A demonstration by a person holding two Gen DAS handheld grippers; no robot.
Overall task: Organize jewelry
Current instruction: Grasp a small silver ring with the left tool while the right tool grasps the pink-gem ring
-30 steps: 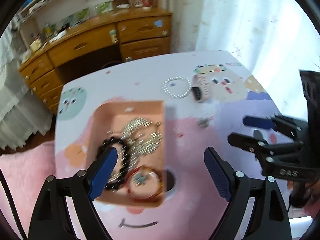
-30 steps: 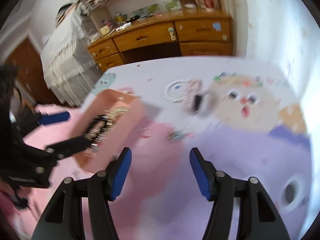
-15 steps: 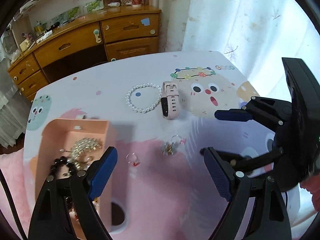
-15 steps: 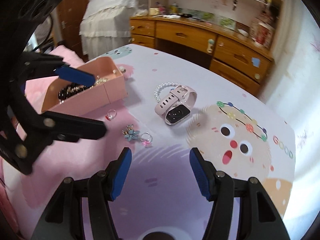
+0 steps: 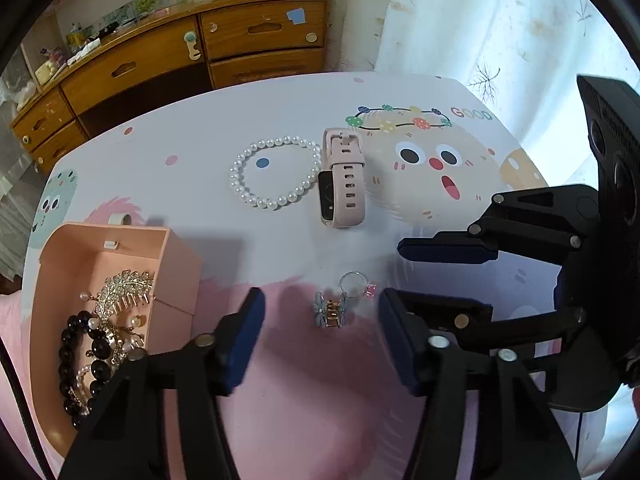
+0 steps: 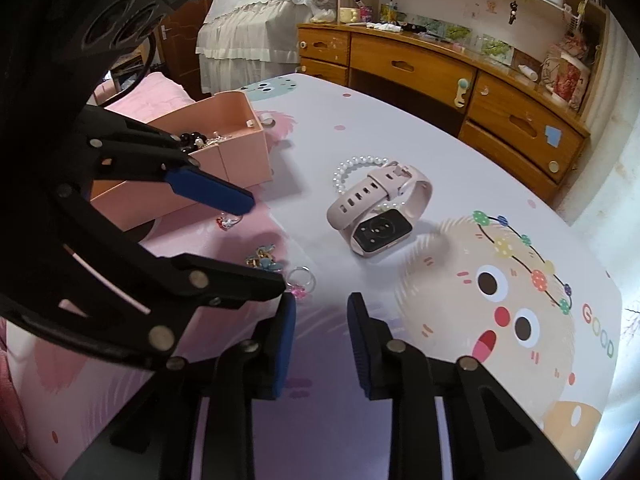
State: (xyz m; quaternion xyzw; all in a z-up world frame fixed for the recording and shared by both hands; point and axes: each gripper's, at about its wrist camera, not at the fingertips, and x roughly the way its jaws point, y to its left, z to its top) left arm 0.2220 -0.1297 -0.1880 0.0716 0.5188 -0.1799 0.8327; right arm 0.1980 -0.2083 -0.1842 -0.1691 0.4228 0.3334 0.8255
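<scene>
Jewelry lies spread over a tabletop [image 5: 168,136] covered in a pastel cartoon print. Largest is a peach-pink open box [image 5: 176,256], out past the left gripper's left finger; it holds a black bead bracelet [image 5: 76,352], a gold leaf-shaped comb [image 5: 124,286] and other small pieces in a tangle. Farther ahead of both grippers rests a pink smartwatch [image 5: 343,178], its strap buckled in a loop, touching a white pearl bracelet [image 5: 276,172] on its left.

Left gripper [image 5: 322,338] hovers low with its blue-padded fingers [image 5: 244,336] spread wide, holding nothing. Directly ahead of the gap between them sits a small blue flower hair clip [image 5: 330,308], and just beyond it, touching or nearly so, a silver ring with a pink stone [image 5: 356,282].

Right gripper [image 6: 320,340] comes in from the right, its fingers [image 6: 286,340] open a moderate width and empty. The pink-stone ring lies just ahead of its left fingertip. A smaller ring with a red stone [image 6: 228,222] lies on the tabletop just below the left gripper's far finger, near the box.
</scene>
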